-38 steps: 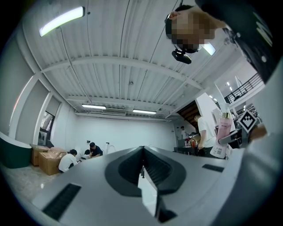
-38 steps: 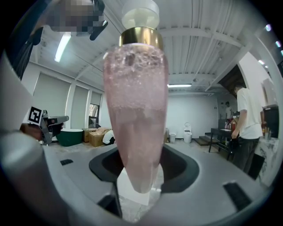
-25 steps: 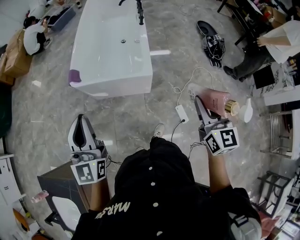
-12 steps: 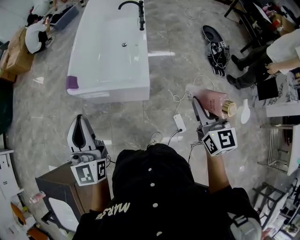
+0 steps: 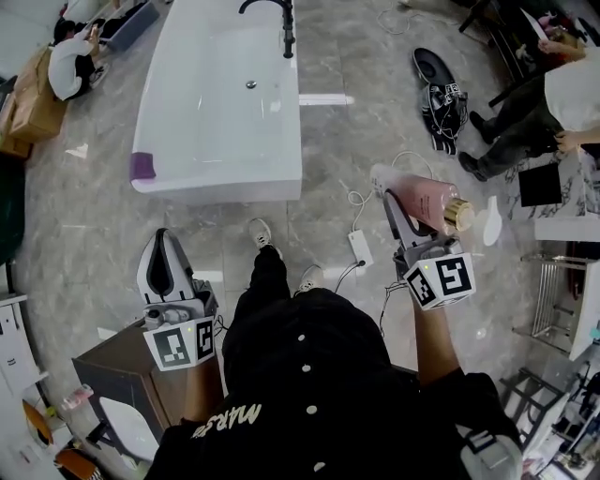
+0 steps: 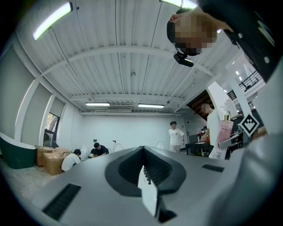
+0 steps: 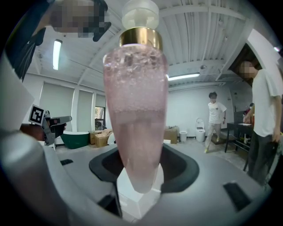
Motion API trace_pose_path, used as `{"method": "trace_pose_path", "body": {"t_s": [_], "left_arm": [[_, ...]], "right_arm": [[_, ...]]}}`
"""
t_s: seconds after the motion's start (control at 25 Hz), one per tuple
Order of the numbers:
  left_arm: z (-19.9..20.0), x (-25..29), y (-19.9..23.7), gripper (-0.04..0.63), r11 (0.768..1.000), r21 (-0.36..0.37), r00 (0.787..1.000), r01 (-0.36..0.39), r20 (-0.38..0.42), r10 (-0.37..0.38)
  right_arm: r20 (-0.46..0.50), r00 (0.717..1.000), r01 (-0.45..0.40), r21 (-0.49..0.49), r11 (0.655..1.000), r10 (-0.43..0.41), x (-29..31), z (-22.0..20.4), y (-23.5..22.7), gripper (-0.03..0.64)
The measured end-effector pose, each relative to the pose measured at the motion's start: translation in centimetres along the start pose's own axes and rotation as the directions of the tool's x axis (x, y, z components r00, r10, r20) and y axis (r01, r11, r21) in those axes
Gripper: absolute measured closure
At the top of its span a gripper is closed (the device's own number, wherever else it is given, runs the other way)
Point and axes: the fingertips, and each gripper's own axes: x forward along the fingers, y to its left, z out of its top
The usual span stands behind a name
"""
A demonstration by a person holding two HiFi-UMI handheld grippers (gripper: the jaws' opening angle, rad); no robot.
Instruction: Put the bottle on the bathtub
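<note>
The white bathtub (image 5: 216,180) stands on the marble floor at the top of the head view, with a black tap (image 5: 284,19) at its far end and a purple item (image 5: 143,165) on its near left corner. My right gripper (image 5: 394,204) is shut on a pink bottle (image 5: 424,201) with a gold cap, held in the air to the right of the tub and well short of it. In the right gripper view the bottle (image 7: 135,110) fills the space between the jaws of the gripper (image 7: 138,178). My left gripper (image 5: 164,246) is shut and empty, its jaws (image 6: 143,150) pressed together.
A white cable and adapter (image 5: 360,247) lie on the floor between me and the tub. Black gear (image 5: 436,89) and a seated person (image 5: 553,103) are at the upper right. A dark cabinet (image 5: 108,361) stands at lower left, a metal rack (image 5: 553,291) at right, boxes (image 5: 28,94) at upper left.
The person carrying the grippers has stepped forward: a leg and shoe now show in front, and the tub sits slightly nearer. Both grippers hold as before.
</note>
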Motion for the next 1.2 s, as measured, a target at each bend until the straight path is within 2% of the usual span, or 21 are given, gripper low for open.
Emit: {"method": "trace_pose_path", "body": {"t_s": [0.56,0.76,1.0,1.2], "left_arm": [[-0.7,14.9,5.0,0.584,0.993,-0.024,0.991,0.118,0.058,-0.116],[-0.8,18.4,7.3,0.584,0.987,-0.032,0.986,0.154,0.063,-0.152],[-2.7,21.3,8.0,0.584,0.978,-0.028,0.979,0.205,-0.002,-0.205],[-4.4,24.0,7.4,0.584,0.982,-0.030,0.980,0.186,-0.067,-0.187]], "right_arm": [[0.024,0.998,0.064,-0.030,0.998,-0.063,11.7,3.4,-0.8,0.383],[0.024,0.996,0.082,-0.024,0.996,-0.081,15.3,3.8,0.0,0.383],[-0.016,0.997,0.072,-0.011,0.997,-0.072,19.2,2.5,0.0,0.383],[-0.068,0.997,0.028,0.004,1.000,-0.027,23.1,-0.1,-1.4,0.383]]}}
